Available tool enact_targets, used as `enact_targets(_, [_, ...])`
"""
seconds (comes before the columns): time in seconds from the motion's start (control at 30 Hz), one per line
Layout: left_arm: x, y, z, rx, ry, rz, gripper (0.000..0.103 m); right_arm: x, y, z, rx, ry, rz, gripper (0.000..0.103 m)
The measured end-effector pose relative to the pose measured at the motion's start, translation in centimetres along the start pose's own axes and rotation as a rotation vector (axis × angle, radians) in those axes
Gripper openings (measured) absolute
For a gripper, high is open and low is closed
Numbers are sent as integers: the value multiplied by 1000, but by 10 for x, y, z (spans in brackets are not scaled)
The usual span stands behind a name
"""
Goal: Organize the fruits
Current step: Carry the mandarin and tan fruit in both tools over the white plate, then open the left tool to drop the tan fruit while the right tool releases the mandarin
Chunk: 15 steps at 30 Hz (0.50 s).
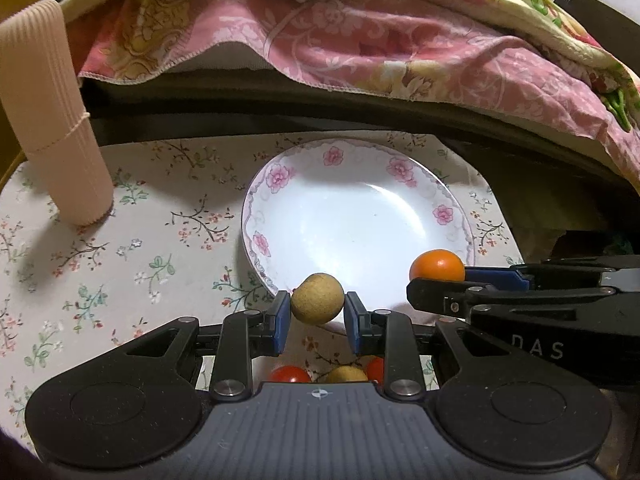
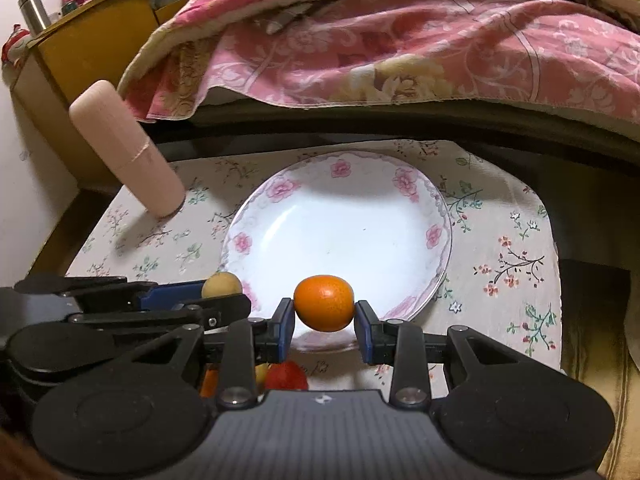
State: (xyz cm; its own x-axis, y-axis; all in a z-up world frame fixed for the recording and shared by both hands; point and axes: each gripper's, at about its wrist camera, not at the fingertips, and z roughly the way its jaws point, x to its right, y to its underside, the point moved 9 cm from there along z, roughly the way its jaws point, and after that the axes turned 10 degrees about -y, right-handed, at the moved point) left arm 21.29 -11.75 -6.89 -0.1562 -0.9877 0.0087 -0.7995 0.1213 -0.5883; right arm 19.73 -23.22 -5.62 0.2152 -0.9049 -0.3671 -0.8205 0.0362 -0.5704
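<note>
Left wrist view: left gripper (image 1: 317,316) closed on a tan round fruit (image 1: 317,304), held over the near rim of the flowered plate (image 1: 276,178), lower centre of frame. Right gripper (image 2: 324,322) clamped on a small orange (image 2: 324,308), likewise over the plate's near rim, centre of the right wrist view; plate bowl bare. Both fruits are pinched only at their sides by the blue pads (image 1: 280,320), so either could squirt out if squeezed off-centre, then roll off the floral tablecloth (image 1: 132,264). The two grippers sit just beside each other; releasing both at once risks the fruits knocking together or a finger clipping the plate rim and tipping it. Count: one plate, two grippers, two fruits held. Beneath the left gripper, bottom centre, loose fruits on the cloth: two red (image 1: 290,374), one tan (image 1: 346,374); more may be hidden. One ribbed pink cylinder (image 1: 56,120) stands upper left, well apart from the plate. Pink bedding (image 1: 360,40) across the top.
</note>
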Motion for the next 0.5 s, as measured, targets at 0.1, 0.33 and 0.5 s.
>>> enact_targets(0.1, [-1,-4,1,14,-10,8,36,5,-1,6,-6,-2,15,34])
enact_targets(0.33, [0,-4,3,11,-3,-9,38,12,-6,13,-1,-12,51,34])
enact_targets(0.5, [1,-5,3,10,-11,-12,43,15,-7,14,6,-10,75,34])
